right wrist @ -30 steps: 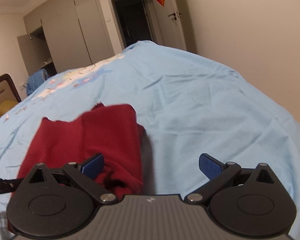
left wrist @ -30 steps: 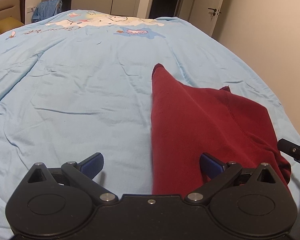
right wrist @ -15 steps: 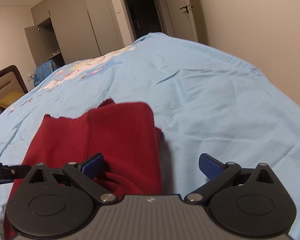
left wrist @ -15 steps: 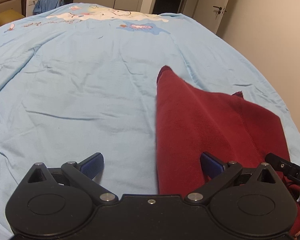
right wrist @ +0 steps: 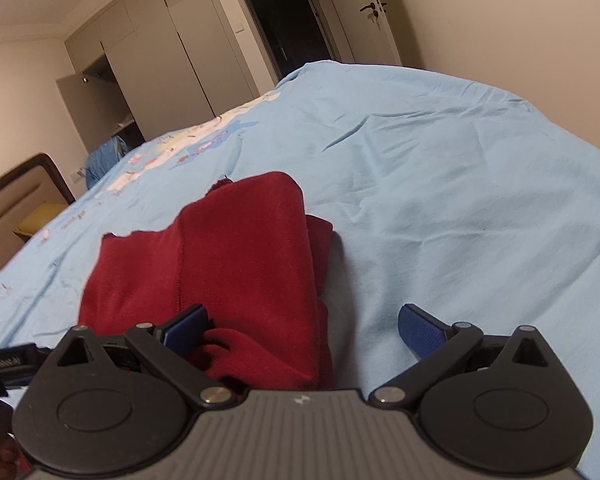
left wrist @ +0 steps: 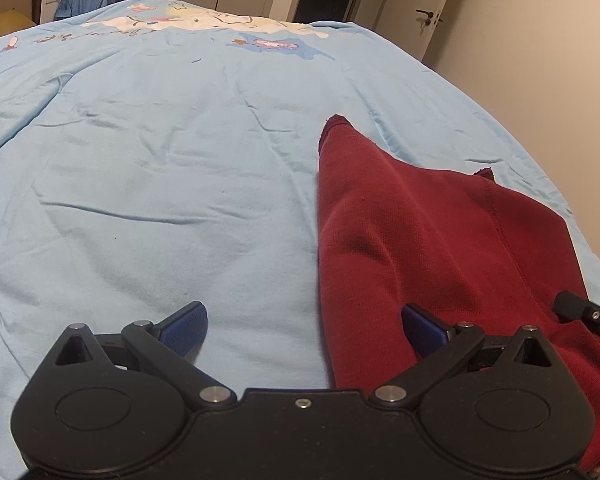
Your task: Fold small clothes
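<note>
A dark red garment (left wrist: 428, 248) lies partly folded on the light blue bedsheet (left wrist: 148, 160). It also shows in the right wrist view (right wrist: 236, 256), with a folded layer on top. My left gripper (left wrist: 304, 326) is open and empty, its right finger over the garment's near left edge and its left finger over bare sheet. My right gripper (right wrist: 302, 328) is open and empty, its left finger over the garment's near right part and its right finger over bare sheet. Neither gripper holds cloth.
The bed's printed cartoon pattern (left wrist: 204, 24) lies at the far end. A headboard and yellow pillow (right wrist: 32, 216) are at the left. Wardrobes (right wrist: 168, 52), a dark doorway (right wrist: 288, 28) and a door (left wrist: 424, 4) stand beyond. A wall runs close along the bed's right side.
Both grippers stayed open and shifted slightly. The right wrist view has risen and moved left over the garment, and the folded layer now sits more centred in it.
</note>
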{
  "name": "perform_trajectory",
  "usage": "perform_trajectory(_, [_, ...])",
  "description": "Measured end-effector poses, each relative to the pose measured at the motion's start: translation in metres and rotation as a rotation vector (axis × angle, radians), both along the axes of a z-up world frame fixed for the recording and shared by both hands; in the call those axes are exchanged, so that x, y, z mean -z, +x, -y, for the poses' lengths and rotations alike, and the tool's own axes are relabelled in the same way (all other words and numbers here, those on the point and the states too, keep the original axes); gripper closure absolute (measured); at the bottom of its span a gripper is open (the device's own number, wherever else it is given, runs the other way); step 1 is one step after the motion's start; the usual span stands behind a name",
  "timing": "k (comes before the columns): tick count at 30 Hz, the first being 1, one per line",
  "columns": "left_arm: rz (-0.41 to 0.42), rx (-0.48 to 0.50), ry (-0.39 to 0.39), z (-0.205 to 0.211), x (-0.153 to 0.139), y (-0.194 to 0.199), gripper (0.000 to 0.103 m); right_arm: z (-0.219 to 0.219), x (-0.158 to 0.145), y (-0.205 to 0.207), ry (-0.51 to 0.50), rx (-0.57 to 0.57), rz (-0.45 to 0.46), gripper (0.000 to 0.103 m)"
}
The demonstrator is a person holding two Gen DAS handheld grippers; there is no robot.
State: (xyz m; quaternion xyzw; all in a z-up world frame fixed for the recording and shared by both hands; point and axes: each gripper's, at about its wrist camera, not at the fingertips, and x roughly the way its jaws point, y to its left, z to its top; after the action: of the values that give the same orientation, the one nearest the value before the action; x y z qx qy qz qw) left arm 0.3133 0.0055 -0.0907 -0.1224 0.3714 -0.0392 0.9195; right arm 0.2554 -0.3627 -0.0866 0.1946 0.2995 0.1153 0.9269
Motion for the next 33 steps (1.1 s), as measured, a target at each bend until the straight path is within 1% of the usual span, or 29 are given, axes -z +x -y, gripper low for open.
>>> perform_trajectory(6, [0.016,-0.003,-0.001,0.000,0.001,-0.002,0.000,0.017,-0.004,0.007,0.142,-0.036,0.037,0.000])
perform_trajectory(10, [0.006,0.001,0.000,0.001,-0.002,-0.001,0.000,0.023,-0.004,0.022,0.191,-0.039,0.030,0.001])
perform_trajectory(13, [-0.001,0.014,0.001,0.000,-0.005,0.001,0.001,0.028,-0.003,0.034,0.222,-0.041,0.023,0.009])
perform_trajectory(15, [-0.003,0.033,0.005,0.001,-0.008,0.003,0.001,0.028,-0.003,0.041,0.231,-0.043,0.015,0.020])
perform_trajectory(16, [-0.002,0.041,0.003,0.000,-0.010,0.004,0.002,0.028,-0.002,0.044,0.232,-0.041,0.006,0.023])
perform_trajectory(17, [0.000,0.051,-0.005,-0.001,-0.011,0.006,0.004,0.027,0.000,0.047,0.233,-0.038,-0.004,0.028])
perform_trajectory(18, [0.000,0.060,-0.018,-0.001,-0.012,0.007,0.007,0.028,0.001,0.049,0.236,-0.036,-0.015,0.035])
perform_trajectory(19, [-0.002,0.066,-0.032,-0.003,-0.012,0.008,0.009,0.028,0.003,0.051,0.240,-0.035,-0.026,0.038])
perform_trajectory(23, [-0.009,0.083,-0.081,-0.006,-0.013,0.014,0.016,0.030,0.010,0.053,0.279,-0.022,-0.054,0.046])
perform_trajectory(25, [-0.011,0.096,-0.107,-0.008,-0.014,0.016,0.026,0.029,0.010,0.053,0.276,-0.022,-0.057,0.051])
perform_trajectory(26, [-0.011,0.101,-0.123,-0.009,-0.015,0.017,0.029,0.028,0.009,0.053,0.271,-0.025,-0.057,0.055])
perform_trajectory(27, [-0.013,0.105,-0.139,-0.009,-0.015,0.018,0.035,0.026,0.008,0.053,0.262,-0.029,-0.057,0.060])
perform_trajectory(28, [-0.014,0.107,-0.156,-0.010,-0.016,0.019,0.043,0.024,0.006,0.054,0.251,-0.032,-0.055,0.062])
perform_trajectory(29, [-0.015,0.108,-0.170,-0.011,-0.017,0.019,0.047,0.022,0.004,0.053,0.239,-0.036,-0.051,0.066])
perform_trajectory(31, [-0.014,0.117,-0.199,-0.010,-0.016,0.020,0.061,0.018,-0.001,0.052,0.214,-0.041,-0.045,0.070])
perform_trajectory(33, [-0.013,0.115,-0.198,-0.008,-0.018,0.020,0.064,0.014,-0.007,0.049,0.189,-0.042,-0.038,0.074])
